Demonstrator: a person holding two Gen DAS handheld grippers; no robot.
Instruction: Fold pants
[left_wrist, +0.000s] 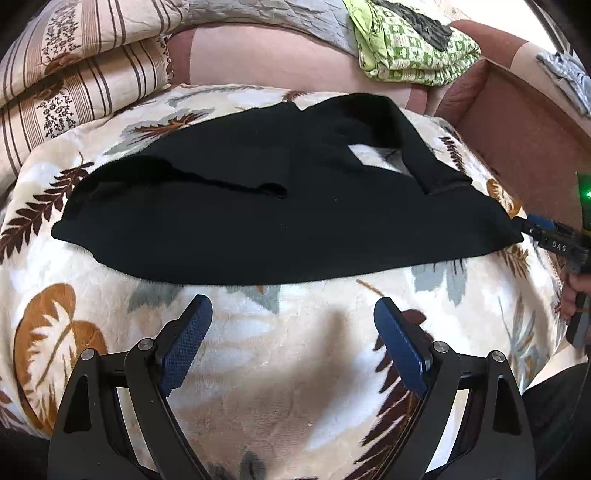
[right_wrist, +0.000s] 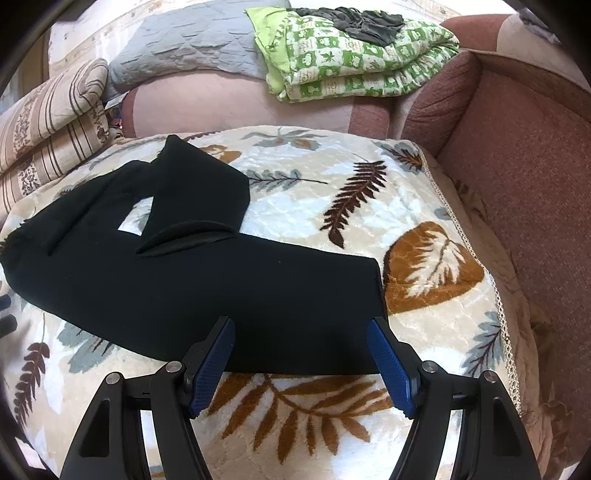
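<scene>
Right wrist: green quilt (right_wrist: 354, 55) behind pants (right_wrist: 166, 266)

Leaf-patterned blanket (right_wrist: 332, 177) covering a reddish-brown sofa (right_wrist: 535, 177). Behind it, a striped folded quilt (left_wrist: 74, 66), a grey quilted cover (right_wrist: 184, 48) and a green checked bundle (right_wrist: 354, 59).

right gripper (left_wrist: 532, 230) cropped at frame edge

Both wrist views look steeply down past their own tongs from close above, the left gripper (left_wrist: 293, 317) short of the black pants (left_wrist: 258, 206), the right gripper (right_wrist: 301, 339) over their hem end, sharing pants and leaf-print blanket (right_wrist: 332, 184).
</scene>
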